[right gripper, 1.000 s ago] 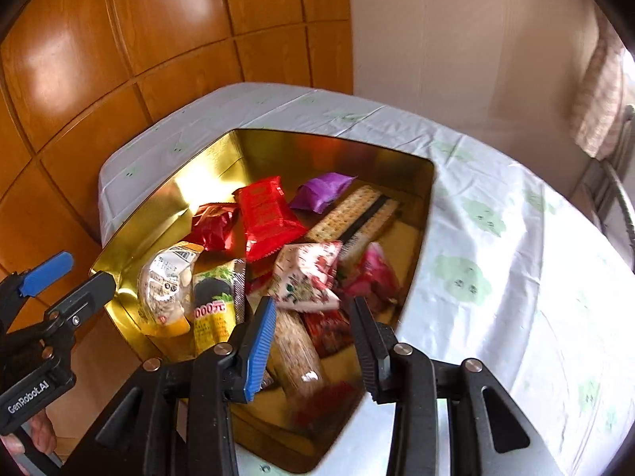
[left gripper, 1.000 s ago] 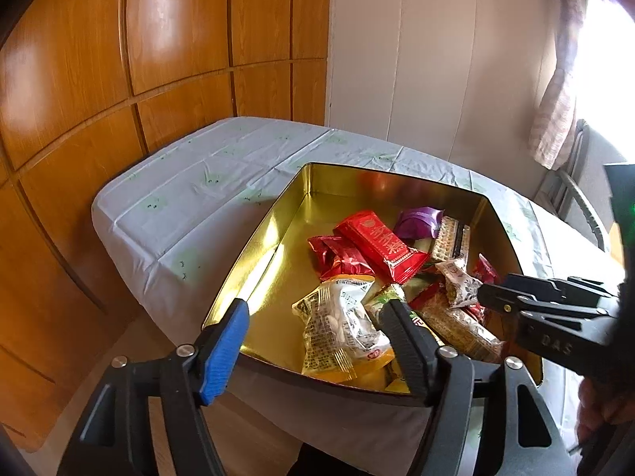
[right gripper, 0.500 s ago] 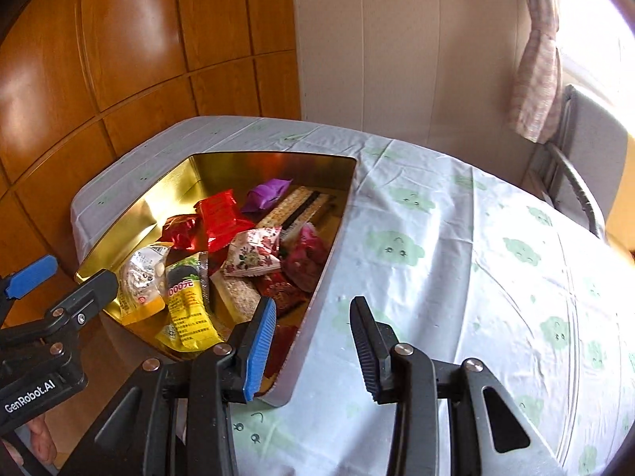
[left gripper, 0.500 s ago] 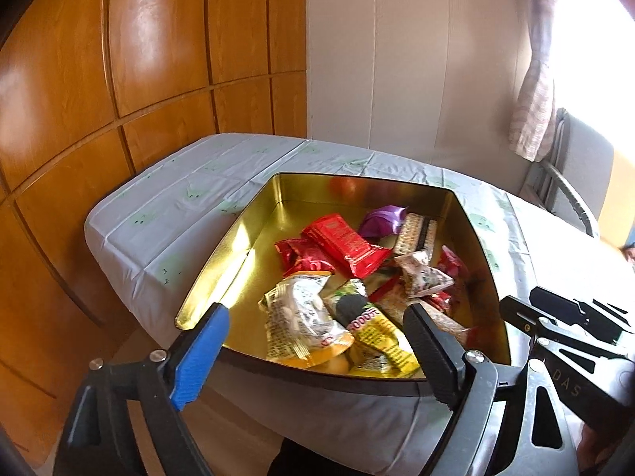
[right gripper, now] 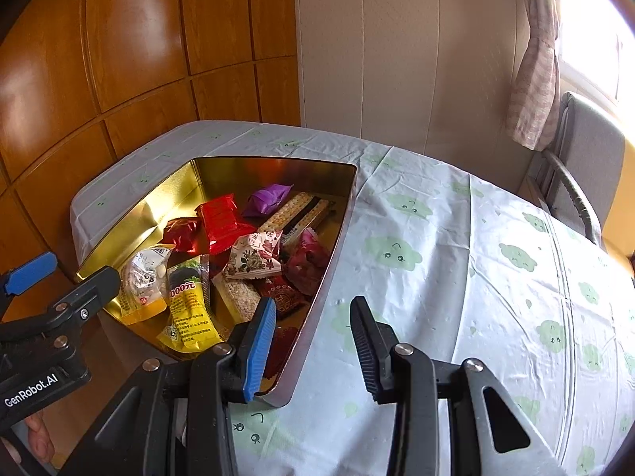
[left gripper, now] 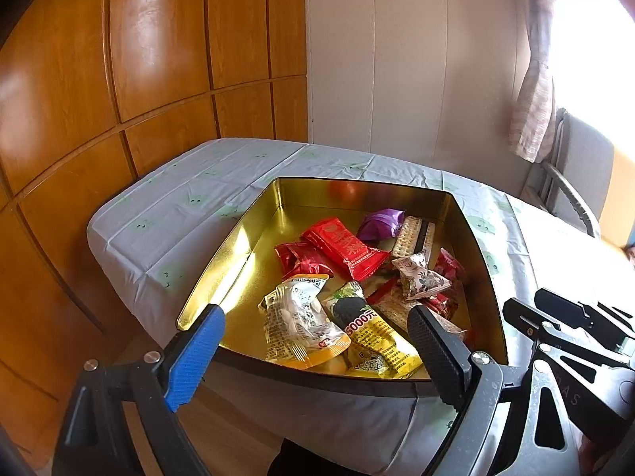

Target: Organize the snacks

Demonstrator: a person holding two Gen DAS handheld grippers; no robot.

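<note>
A gold tin [left gripper: 254, 277] stands on the table's near left corner with several snack packets in it. Among them are a red packet [left gripper: 345, 246], a purple packet [left gripper: 381, 222], a yellow packet [left gripper: 373, 333] and a clear bag of white pieces [left gripper: 297, 317]. My left gripper [left gripper: 313, 317] hovers over the tin's near rim, open wide, with nothing between its pads. My right gripper [right gripper: 313, 304] is open and empty; it straddles the tin's [right gripper: 131, 230] right wall, blue finger over the snacks, black finger over the cloth. A floral packet [right gripper: 254, 256] lies just ahead of it.
A white tablecloth with green cloud prints [right gripper: 476, 258] covers the table to the right of the tin. Wooden wall panels [left gripper: 119, 79] rise on the left, close to the table's edge. A grey chair [right gripper: 587, 150] and a curtain [right gripper: 532, 79] stand at the far right.
Both grippers have drawn back from the tin. The left jaws have spread wider. The right gripper slid right, from over the snacks to the tin's right wall.
</note>
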